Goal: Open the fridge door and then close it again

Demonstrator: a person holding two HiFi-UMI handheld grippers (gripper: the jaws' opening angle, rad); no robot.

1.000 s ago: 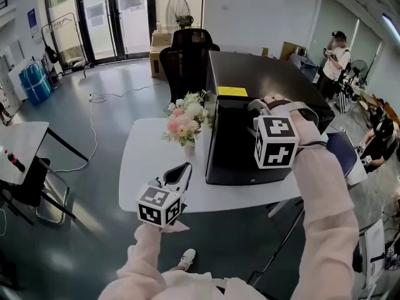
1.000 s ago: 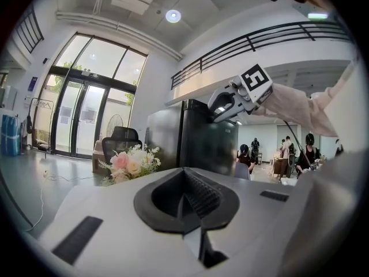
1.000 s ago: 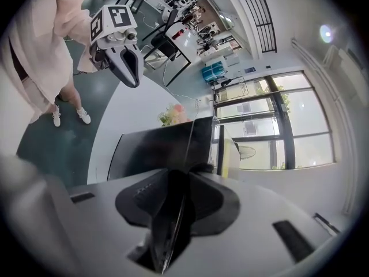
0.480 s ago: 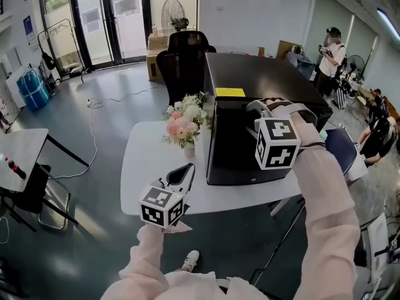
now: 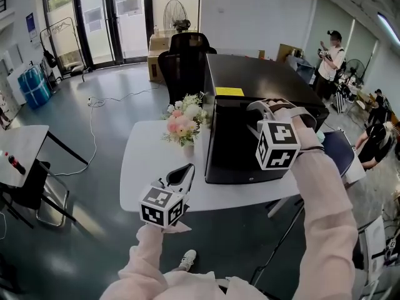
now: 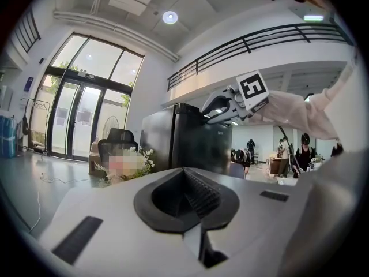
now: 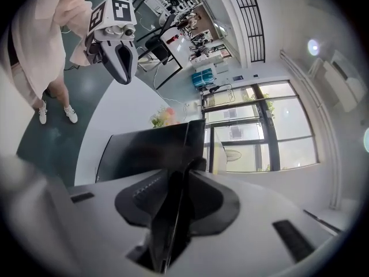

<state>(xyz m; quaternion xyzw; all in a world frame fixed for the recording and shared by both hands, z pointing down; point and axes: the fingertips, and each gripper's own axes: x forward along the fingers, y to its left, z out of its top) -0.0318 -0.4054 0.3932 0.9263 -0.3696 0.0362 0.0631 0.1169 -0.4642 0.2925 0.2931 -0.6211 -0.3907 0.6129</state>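
A black mini fridge stands on a white table, its door facing me. My right gripper sits at the top front edge of the fridge. In the right gripper view the thin black door edge runs between the jaws of that gripper, which is shut on it. My left gripper hovers over the table's near edge, left of the fridge, shut with nothing in it. The left gripper view shows its joined jaws, the fridge ahead and the right gripper up at its top.
A vase of flowers stands on the table just left of the fridge. A black office chair is behind the table. Another white table and a chair are at far left. People stand at the back right.
The right gripper has tilted a little at the fridge's top front edge. The left gripper has stayed put, and the door shows no visible swing.
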